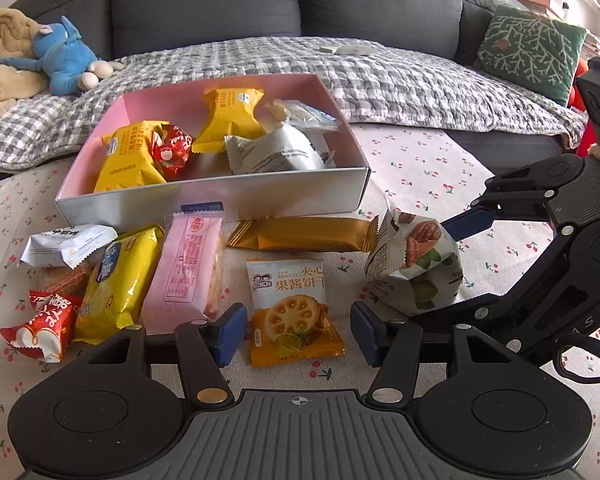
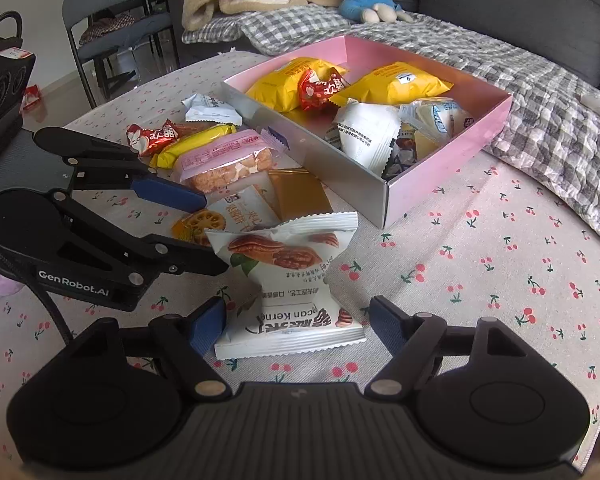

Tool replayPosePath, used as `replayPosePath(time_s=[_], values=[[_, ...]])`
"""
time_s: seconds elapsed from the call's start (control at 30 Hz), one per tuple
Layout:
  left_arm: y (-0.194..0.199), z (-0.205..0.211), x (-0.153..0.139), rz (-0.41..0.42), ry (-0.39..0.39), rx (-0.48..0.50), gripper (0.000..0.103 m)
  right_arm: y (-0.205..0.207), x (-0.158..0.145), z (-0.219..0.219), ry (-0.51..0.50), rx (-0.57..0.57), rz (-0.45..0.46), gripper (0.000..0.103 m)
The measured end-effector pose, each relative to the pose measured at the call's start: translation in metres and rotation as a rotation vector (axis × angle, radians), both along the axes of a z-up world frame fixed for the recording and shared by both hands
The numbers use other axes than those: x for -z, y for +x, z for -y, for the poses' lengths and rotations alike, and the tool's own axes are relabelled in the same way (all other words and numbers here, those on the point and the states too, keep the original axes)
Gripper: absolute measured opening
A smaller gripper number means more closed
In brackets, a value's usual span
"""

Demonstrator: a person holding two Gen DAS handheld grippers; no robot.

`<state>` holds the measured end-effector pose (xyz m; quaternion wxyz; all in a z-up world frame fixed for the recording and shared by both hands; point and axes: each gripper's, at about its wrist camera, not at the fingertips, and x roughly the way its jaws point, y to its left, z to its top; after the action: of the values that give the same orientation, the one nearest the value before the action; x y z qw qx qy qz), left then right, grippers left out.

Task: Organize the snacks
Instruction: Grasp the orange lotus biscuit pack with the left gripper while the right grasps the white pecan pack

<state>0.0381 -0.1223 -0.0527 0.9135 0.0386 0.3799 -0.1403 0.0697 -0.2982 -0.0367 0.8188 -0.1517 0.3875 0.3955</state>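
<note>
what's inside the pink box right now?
In the pink box: two yellow packs, a red candy, a white pack, and a clear-wrapped pastry. Anything beneath these is covered.

From my left claw, the wafer pack point(image 1: 70, 276) far left lies mostly buried under a white packet point(image 1: 66, 242), its label unreadable.

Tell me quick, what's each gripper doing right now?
Left gripper: open around the jam biscuit packet, not gripping it.
Right gripper: open around the pecan packet, not gripping it.
</note>
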Motion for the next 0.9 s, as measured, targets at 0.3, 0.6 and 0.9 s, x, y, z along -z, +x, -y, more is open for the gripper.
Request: replayPosePath(time_s=[0.3,0.6,0.9], values=[[0.012,0.005,0.002,-0.013,0.005,-0.023,0.055,0.005,-0.004,-0.003,0.022,0.016,-0.001,0.058],[0.011,0.014,0.0,-0.019,0.081,-0.026,0.042,0.005,-0.001,-0.009,-0.004,0.025,0.003,0.052],[0.01,0.01,-0.001,-0.023,0.054,-0.067,0.037,0.004,-0.009,-0.007,-0.003,0.02,0.009,0.032]])
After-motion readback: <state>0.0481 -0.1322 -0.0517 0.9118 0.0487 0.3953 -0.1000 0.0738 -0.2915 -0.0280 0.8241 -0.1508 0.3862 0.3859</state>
